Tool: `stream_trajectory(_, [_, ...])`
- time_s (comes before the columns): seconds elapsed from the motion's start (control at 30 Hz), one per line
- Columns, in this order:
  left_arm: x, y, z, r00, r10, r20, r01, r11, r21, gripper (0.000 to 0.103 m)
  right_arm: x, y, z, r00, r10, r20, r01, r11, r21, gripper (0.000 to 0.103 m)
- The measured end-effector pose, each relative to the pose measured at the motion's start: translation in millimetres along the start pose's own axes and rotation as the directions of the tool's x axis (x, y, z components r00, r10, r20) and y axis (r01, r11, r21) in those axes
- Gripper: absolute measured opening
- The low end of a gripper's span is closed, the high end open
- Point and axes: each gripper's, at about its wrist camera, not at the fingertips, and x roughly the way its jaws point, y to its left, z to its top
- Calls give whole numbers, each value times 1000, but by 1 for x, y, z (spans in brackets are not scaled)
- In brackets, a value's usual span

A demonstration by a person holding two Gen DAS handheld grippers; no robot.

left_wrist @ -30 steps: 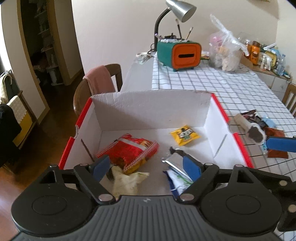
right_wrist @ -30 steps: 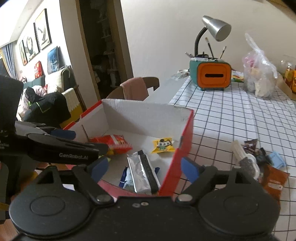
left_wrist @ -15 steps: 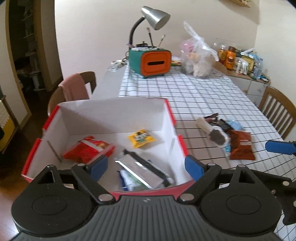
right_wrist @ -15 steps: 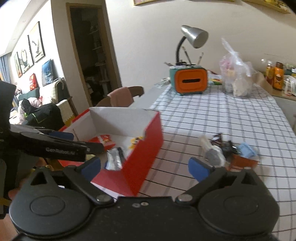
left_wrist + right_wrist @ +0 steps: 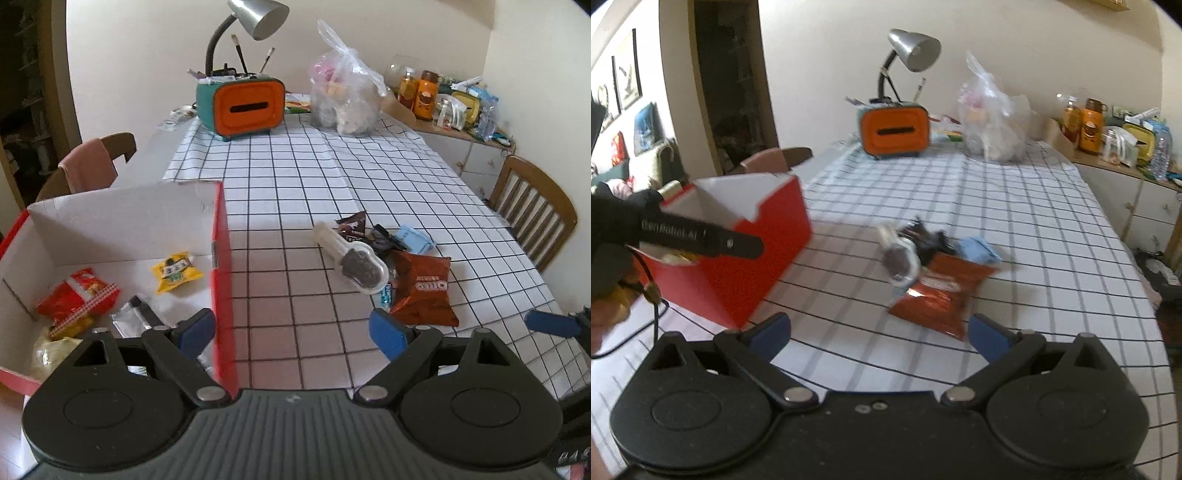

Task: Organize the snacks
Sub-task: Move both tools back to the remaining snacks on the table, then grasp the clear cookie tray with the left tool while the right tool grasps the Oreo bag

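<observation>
Left wrist view: showing inside the red cardboard box with white lining (image 5: 218, 236), where a yellow sachet (image 5: 176, 271) and a red crinkled packet (image 5: 75, 299) are lying.
Right wrist view: showing only the box's red outside.
Snack pile: a red-brown Oreo bag (image 5: 940, 291) lying flat on the checked tablecloth (image 5: 1034, 240), right of the box.
Left gripper (image 5: 291, 332): jaws just opening wide, holding nothing.
Right gripper (image 5: 879, 332): gaping fully, empty.
</observation>
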Motion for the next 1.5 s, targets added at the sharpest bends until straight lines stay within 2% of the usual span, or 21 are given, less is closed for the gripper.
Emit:
stream_trajectory(0.27, [35,-45,19,1000,22,-20,-22,1000,-14,95,20,-33,0,1000,-21,-18,22,999,36,102])
stream_trajectory(0.47, [74,-64,37,998,43,-41,-45,999,-30,95,42,-49,6,999,-15,-45,18,997,78,100])
stream_trajectory(0.83, [142,-54,46,989,-3,-151,-28,979,-202,95,81,-64,14,995,4,-95,11,988,156,86])
stream_trajectory(1.03, [166,-40,44,978,-71,-196,2,943,-332,95,104,-67,18,992,16,-124,8,982,191,78])
stream_trajectory(1.17, [174,-41,44,974,-80,-210,0,934,-357,94,115,-65,19,991,26,-132,2,978,209,75])
stream_trajectory(1.3, [176,-41,45,978,-74,-194,-4,929,-370,92,121,-64,19,992,22,-128,6,977,212,73])
stream_trajectory(1.4, [174,-40,45,981,-73,-180,-1,926,-378,83,123,-64,19,992,25,-122,2,975,223,70])
stream_trajectory(1.5, [172,-43,44,981,-80,-174,11,929,-369,68,124,-65,17,992,40,-118,-9,968,250,66])
